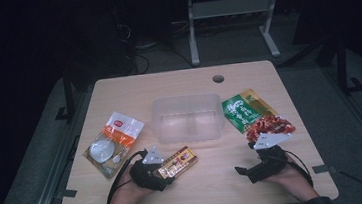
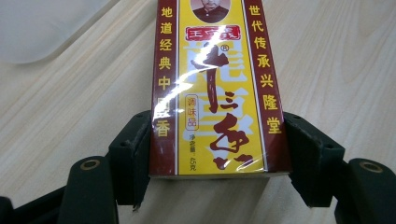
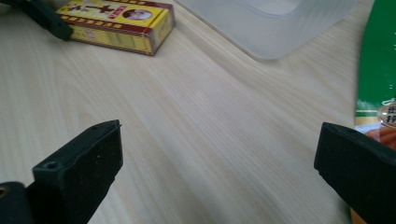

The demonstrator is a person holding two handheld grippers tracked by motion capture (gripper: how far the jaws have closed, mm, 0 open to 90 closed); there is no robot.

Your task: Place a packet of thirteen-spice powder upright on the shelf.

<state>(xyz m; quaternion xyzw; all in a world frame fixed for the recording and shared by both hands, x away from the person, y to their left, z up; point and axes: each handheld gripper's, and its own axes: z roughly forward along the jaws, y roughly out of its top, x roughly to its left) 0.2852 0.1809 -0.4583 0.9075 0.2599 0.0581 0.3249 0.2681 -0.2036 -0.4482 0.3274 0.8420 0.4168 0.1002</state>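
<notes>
The left gripper (image 1: 162,173) sits low at the near-left of the table (image 1: 217,189), its jaws closed against the two long sides of the box (image 2: 217,88), at the box's near end. In the left gripper view each black jaw presses flat on a dark red side panel, and the near end face sits just ahead of the jaw roots. The box is a small yellow-and-red carton wrapped in glossy film; I judge it light and fairly stiff, but the film looks slick and the thin card would dent under a hard squeeze. The hold across the narrow width seems the right one, though it is taken at one end, so the far end may sag or swing if lifted; a grip nearer the middle would carry it more level. The box lies flat on the wood, pointing away from the gripper toward the bin (image 1: 186,117), a clear empty tub just beyond it at mid-table. Left of the gripper lies an orange-and-clear pouch (image 1: 113,142). The right gripper (image 1: 248,171) rests at the near-right, jaws wide apart with nothing between them but bare table; in its own view the box (image 3: 116,25) is well off ahead to the left. A green packet (image 1: 254,115) lies just beyond that gripper, right of the bin.
</notes>
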